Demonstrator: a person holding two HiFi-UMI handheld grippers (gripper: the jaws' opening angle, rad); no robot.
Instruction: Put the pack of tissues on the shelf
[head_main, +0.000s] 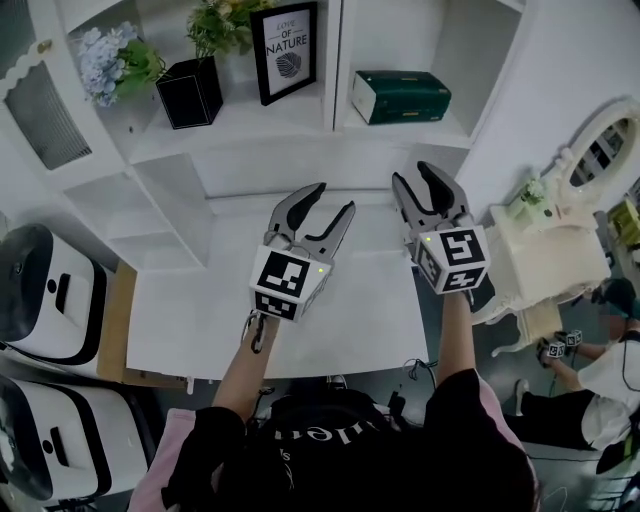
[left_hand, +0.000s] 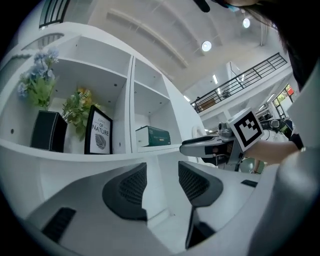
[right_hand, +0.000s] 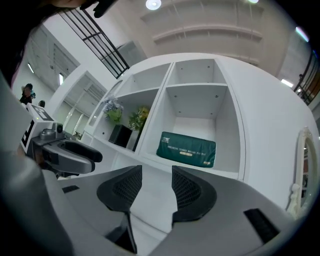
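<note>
Green tissues (head_main: 402, 97) sit on the shelf (head_main: 400, 133) straight ahead of my right claw (head_main: 412, 173); it and my left claw (head_main: 335, 197) both gape empty (nothing between the pads). I'd draw back level, clear of the counter (head_main: 200, 315) below.

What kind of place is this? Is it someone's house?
Probably a pretend home corner inside a big hall. The white shelf holds a framed picture and a pack of tissues, but a balcony railing and high ceiling lights show beyond it.
</note>
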